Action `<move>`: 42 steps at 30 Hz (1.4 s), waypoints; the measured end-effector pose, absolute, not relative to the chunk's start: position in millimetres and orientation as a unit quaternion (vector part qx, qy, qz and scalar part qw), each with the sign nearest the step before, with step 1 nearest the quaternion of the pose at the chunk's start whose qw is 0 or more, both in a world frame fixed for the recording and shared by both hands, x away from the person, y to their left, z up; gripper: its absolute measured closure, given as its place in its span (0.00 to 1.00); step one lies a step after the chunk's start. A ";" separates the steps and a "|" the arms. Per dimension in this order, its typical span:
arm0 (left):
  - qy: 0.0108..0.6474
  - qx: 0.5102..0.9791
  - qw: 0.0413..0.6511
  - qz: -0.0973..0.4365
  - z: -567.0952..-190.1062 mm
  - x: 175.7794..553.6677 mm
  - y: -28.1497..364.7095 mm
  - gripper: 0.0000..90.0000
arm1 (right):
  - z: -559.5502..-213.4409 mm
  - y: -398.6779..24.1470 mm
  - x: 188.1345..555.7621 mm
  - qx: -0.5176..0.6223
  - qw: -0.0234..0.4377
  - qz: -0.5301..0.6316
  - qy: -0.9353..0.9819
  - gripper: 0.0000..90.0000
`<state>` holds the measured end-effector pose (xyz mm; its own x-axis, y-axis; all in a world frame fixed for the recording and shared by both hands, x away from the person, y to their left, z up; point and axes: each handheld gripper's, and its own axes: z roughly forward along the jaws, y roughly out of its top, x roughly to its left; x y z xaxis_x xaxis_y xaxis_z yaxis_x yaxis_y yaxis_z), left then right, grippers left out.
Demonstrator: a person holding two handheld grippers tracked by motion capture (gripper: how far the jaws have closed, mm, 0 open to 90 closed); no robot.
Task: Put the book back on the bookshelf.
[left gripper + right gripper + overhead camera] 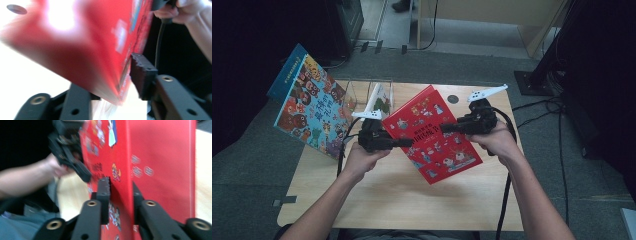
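Red book [432,132] held above the table [402,200] between 2 tools: left hand-held gripper [408,143] and right hand-held gripper [444,128] each pinching an edge (handover step); next, 1 must release.

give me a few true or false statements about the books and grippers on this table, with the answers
1. Both grippers are at the red book. True: the left gripper is at its left edge and the right gripper at its right part.
2. The red book lies flat on the table. False: it is held tilted above it.
3. The blue book leans at the table's left side. True.
4. The right gripper's jaws stand on one side of the red book. False: in the right gripper view the book sits between them.
5. The clear box stands at the near edge. False: it stands at the far edge, behind the books.
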<state>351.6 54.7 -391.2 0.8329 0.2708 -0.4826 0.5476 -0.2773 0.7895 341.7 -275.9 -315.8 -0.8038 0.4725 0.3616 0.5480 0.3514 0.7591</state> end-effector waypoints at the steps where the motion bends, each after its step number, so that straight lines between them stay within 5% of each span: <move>1: 0.250 0.795 0.542 -0.112 -387.6 350.1 56.2 0.76 | -316.4 -273.1 340.8 -0.304 0.030 -0.470 -0.828 0.80; 12: 0.187 0.846 0.500 -0.019 -368.5 332.8 65.9 0.86 | -341.6 -261.8 343.6 -0.292 0.020 -0.444 -0.847 0.67; 42: 0.202 0.878 0.435 -0.013 -358.6 330.8 71.9 0.86 | -411.7 -258.1 332.9 -0.346 -0.038 -0.488 -0.800 0.61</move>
<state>330.8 71.9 -358.6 0.9183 0.3428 -0.1981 0.3653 -0.5405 0.7579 332.9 -258.1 -411.7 -0.7571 0.5913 0.2779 0.5177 0.2834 0.8073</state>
